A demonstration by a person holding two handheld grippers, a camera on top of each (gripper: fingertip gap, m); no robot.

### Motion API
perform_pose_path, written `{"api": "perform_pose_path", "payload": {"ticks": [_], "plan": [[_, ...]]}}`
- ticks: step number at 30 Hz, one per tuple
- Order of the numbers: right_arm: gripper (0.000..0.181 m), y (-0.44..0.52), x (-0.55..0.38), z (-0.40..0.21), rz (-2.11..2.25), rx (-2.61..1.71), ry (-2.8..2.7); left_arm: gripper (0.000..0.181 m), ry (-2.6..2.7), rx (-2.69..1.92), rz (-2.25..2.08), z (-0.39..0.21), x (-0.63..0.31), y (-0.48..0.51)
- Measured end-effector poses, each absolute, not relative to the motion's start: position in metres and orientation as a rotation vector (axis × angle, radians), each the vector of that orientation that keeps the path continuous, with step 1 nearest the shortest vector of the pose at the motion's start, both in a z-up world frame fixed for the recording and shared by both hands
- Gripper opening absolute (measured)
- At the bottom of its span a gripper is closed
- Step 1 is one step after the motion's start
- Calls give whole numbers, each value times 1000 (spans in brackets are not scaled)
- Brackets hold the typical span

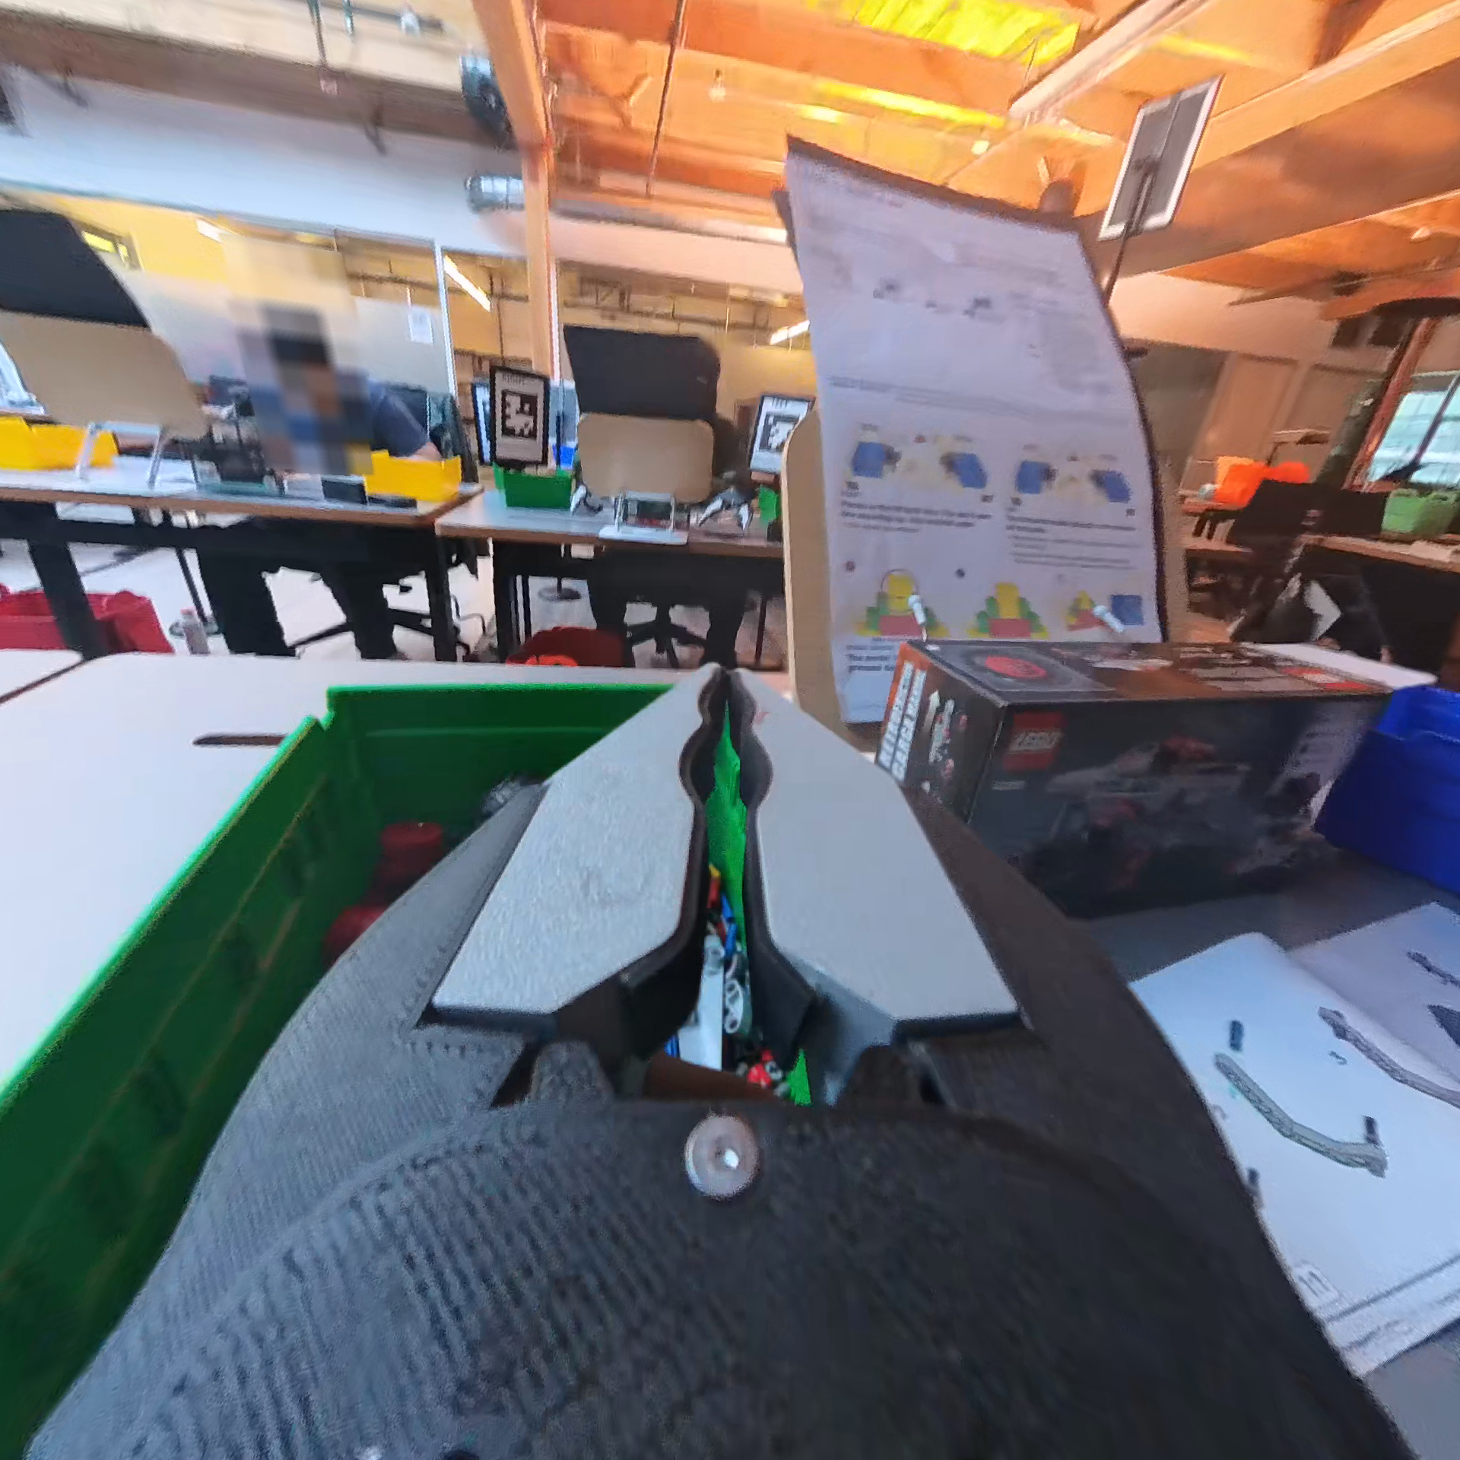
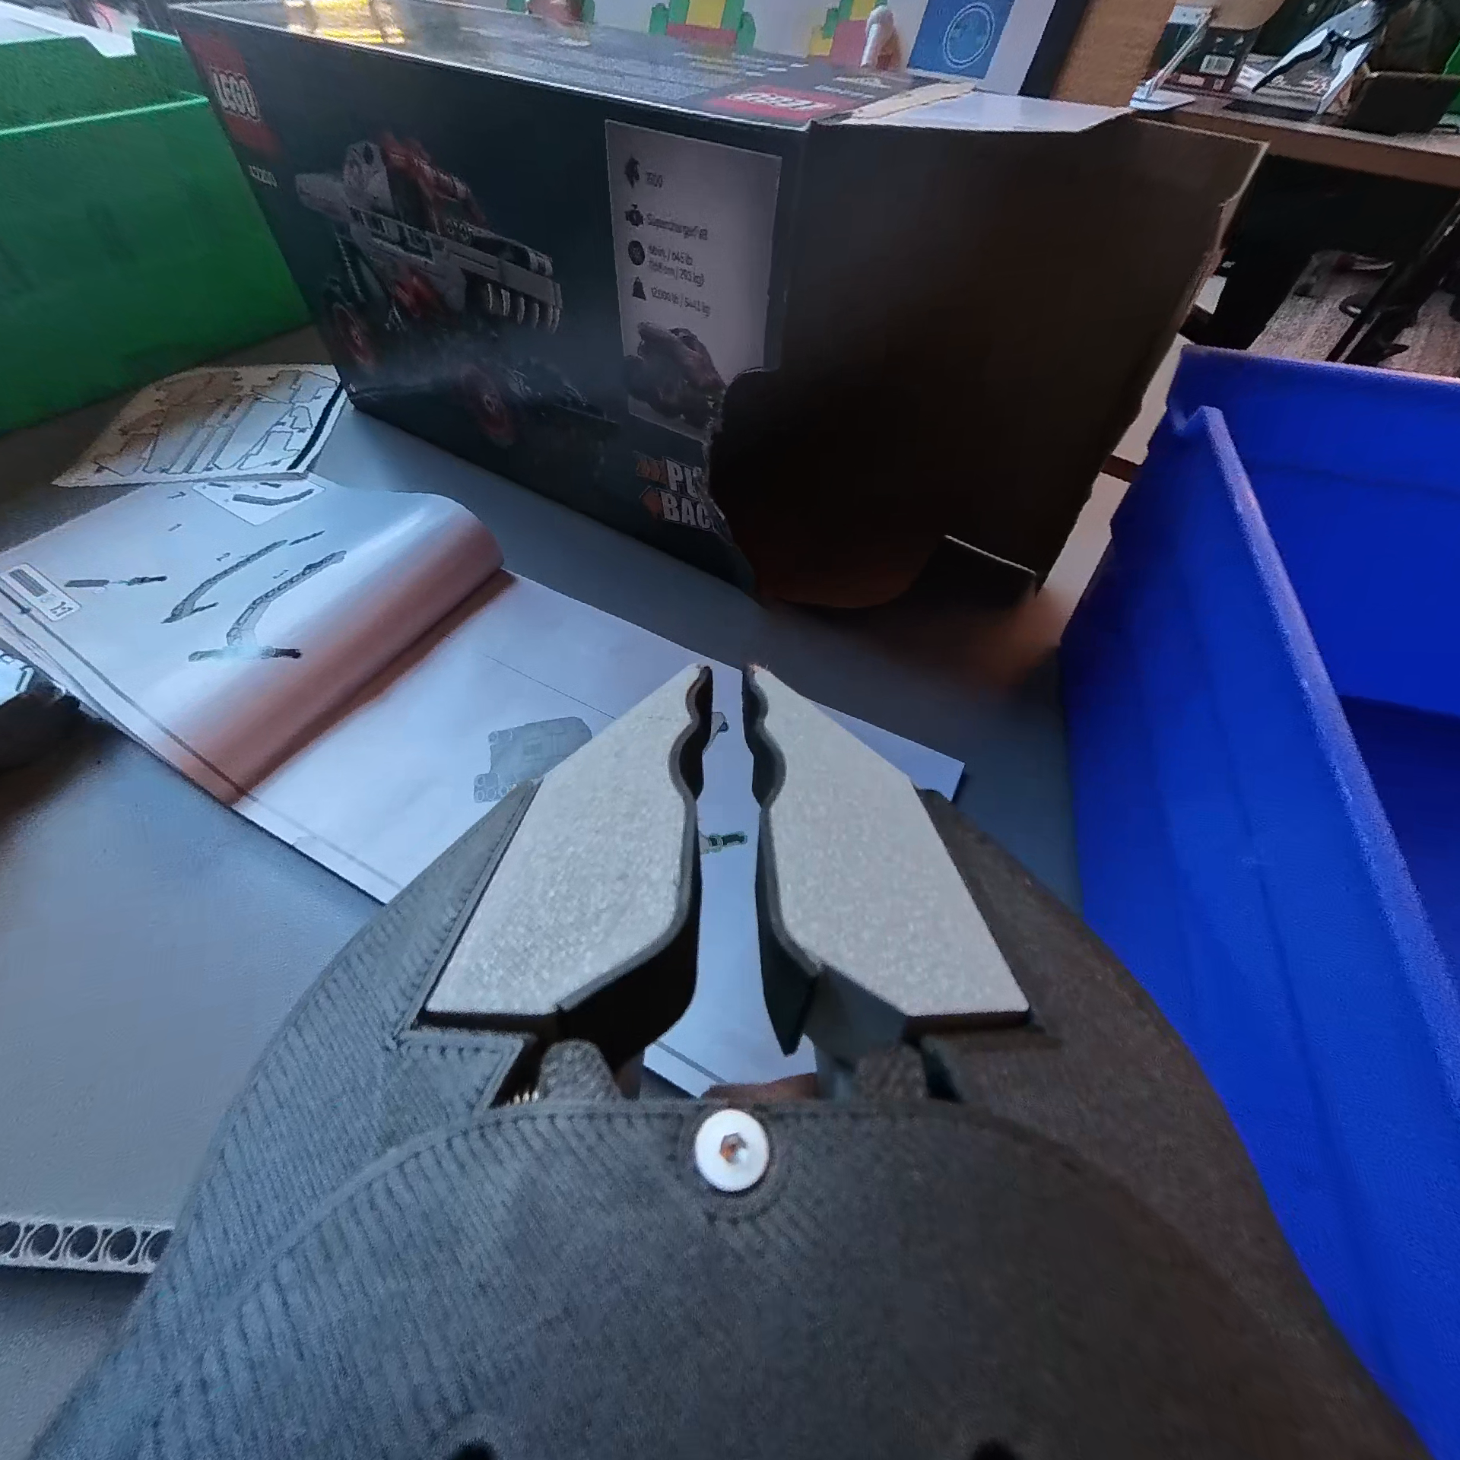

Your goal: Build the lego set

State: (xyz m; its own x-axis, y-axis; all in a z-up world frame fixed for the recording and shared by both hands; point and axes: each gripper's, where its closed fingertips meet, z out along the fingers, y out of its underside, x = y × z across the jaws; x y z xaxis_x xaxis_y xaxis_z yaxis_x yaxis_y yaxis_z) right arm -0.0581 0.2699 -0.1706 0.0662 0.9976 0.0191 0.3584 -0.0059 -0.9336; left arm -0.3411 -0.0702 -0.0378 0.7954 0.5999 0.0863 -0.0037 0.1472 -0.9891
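My left gripper (image 1: 725, 686) is shut and empty, held over a green bin (image 1: 237, 853) that holds several loose Lego parts, among them red wheels (image 1: 407, 849). My right gripper (image 2: 727, 678) hovers over the open instruction booklet (image 2: 332, 656) on the grey table. Its jaws are almost together with only a thin slit at the tips, and nothing is in them. A light grey holed beam (image 2: 79, 1256) lies at the table's near left edge. The dark Lego box (image 2: 553, 261) stands behind the booklet and also shows in the left wrist view (image 1: 1122, 774).
A blue bin (image 2: 1303, 829) stands close to the right of my right gripper. A sticker sheet (image 2: 213, 427) lies by the box. A printed instruction sheet (image 1: 972, 442) stands upright behind the box. Other tables and a seated person are far behind. There is about 45 cm between the tips of the two grippers.
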Motion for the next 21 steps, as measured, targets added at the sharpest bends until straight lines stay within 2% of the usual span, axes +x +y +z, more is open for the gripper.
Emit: {"api": "perform_pose_path", "payload": {"ticks": [5, 8, 21], "plan": [[6, 268, -59, -173, 937, -1494, -1448, 0, -648, -1429, 428, -54, -352, -64], [6, 266, -60, -173, 937, -1492, -1452, 12, -647, -1495, 356, -65, -350, -55], [7, 264, -60, -173, 951, -1489, -1457, 0, -363, -1668, 363, -74, -313, -33]]}}
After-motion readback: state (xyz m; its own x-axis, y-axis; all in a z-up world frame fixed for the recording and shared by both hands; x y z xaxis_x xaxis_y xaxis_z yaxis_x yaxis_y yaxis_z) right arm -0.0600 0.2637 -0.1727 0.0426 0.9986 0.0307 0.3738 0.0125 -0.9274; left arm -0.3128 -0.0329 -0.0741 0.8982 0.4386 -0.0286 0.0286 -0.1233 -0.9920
